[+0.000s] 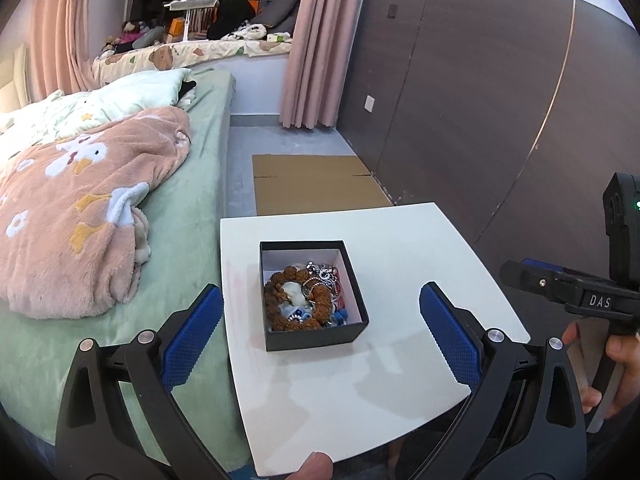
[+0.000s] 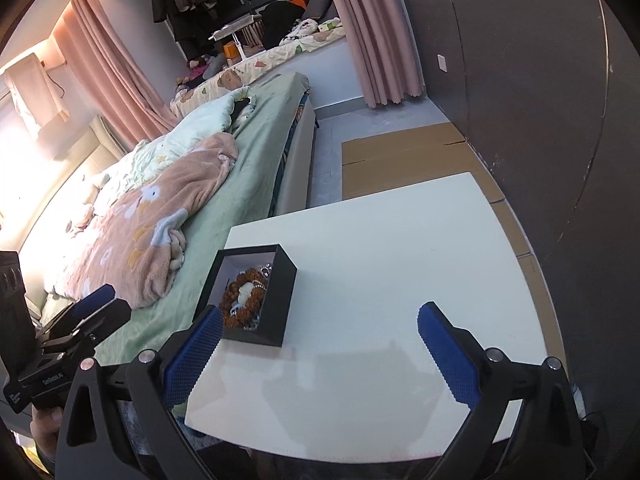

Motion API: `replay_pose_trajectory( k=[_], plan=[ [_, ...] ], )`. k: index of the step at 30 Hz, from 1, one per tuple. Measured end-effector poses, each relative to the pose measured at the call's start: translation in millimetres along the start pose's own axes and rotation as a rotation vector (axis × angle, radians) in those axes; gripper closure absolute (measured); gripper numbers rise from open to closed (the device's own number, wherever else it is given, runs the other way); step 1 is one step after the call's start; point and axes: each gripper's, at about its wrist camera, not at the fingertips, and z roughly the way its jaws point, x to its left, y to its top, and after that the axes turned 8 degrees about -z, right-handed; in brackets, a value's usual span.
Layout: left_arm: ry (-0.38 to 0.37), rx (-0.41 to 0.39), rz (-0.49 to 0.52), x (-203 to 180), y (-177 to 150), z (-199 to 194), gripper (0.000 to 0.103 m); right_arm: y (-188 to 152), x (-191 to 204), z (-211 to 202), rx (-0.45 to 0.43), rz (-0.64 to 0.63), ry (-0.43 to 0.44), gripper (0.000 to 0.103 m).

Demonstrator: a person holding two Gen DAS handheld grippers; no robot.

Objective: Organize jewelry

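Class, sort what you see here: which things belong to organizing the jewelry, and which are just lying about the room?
Belongs to the job:
- black box on the white table
- brown bead bracelet and silver chain inside it
- left tongs and right tongs, both open

Just lying about:
- pink blanket
- green bed
- flattened cardboard
- pink curtains

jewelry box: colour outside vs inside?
The jewelry box is black outside with a white lining inside; clearest in the left wrist view.
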Motion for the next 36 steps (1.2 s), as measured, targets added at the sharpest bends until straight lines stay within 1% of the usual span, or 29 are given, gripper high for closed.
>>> replay_pose_trajectory(
  k=[8,13,22,29,36],
  plan=[
    [0.019,-0.016,0.007,1.2,-2.7,-6.2,0.005,-11.1,3.8,-12.2,-0.016,-0.071,-0.006,0.008],
    [0.019,-0.003,-0.029,6.3,-1.7,-4.9,0.005,-11.7,0.6,-13.1,-0.025,-0.068,-0.008,0.008],
    [0.036,-0.002,-0.025,5.9,-2.5,-3.6,0.005,-10.0,0.9,-10.3,-0.034,-0.060,-0.020,0.008],
    [0.064,-0.009,-0.012,4.5,-1.7,-3.3,0.005,-10.4,1.1,-1.4,-0.006,-0.076,-0.035,0.008],
    [0.073,-0.022,-0.010,4.0,-0.2,-4.7,0.005,-9.1,2.6,-3.0,-0.009,-0.090,-0.036,0.008]
  ],
)
